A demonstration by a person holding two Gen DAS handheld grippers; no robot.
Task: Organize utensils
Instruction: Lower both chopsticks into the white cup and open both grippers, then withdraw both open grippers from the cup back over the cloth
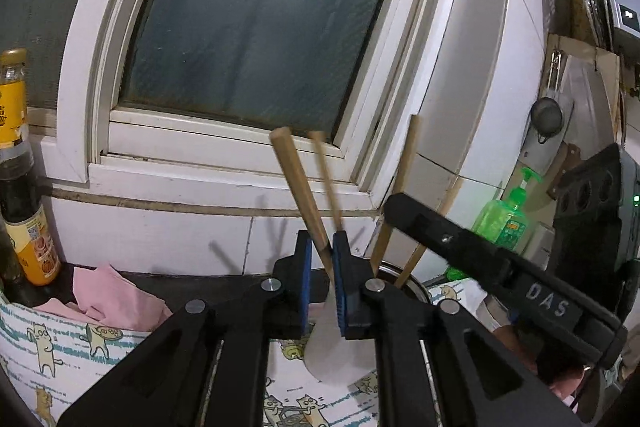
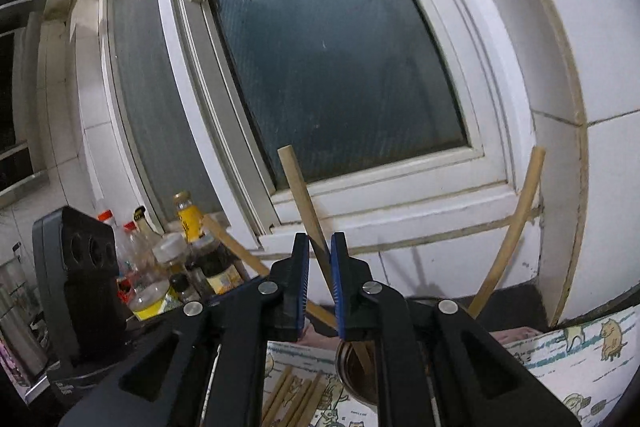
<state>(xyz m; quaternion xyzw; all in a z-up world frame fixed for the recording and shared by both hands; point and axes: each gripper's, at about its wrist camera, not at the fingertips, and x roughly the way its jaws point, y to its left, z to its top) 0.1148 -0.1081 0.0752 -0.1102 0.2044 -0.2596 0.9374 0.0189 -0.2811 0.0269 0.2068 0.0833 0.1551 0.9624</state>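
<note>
Holding a wooden-handled spatula (image 1: 304, 195) by its neck, your left gripper (image 1: 322, 287) is clenched on it, the pale blade hanging below the pads over the cat-print mat (image 1: 48, 343) and the handle tilting up toward the window (image 1: 256, 19). Your right gripper (image 2: 320, 283) is pinched on a single chopstick (image 2: 304, 203), whose lower end slants down to the round metal holder (image 2: 356, 371) just beneath it. In that holder other sticks already lean, one bending off to the right (image 2: 508, 239). I judge the step to be dropping each piece into the holder, so bring the chopstick's lower tip squarely over the opening before you loosen the pads, and lower it rather than letting it fall, since the holder looks light enough to tip. Keep the two grippers apart; the right one crosses close beside the left. Loose chopsticks (image 2: 292, 399) on the mat come afterwards.
</note>
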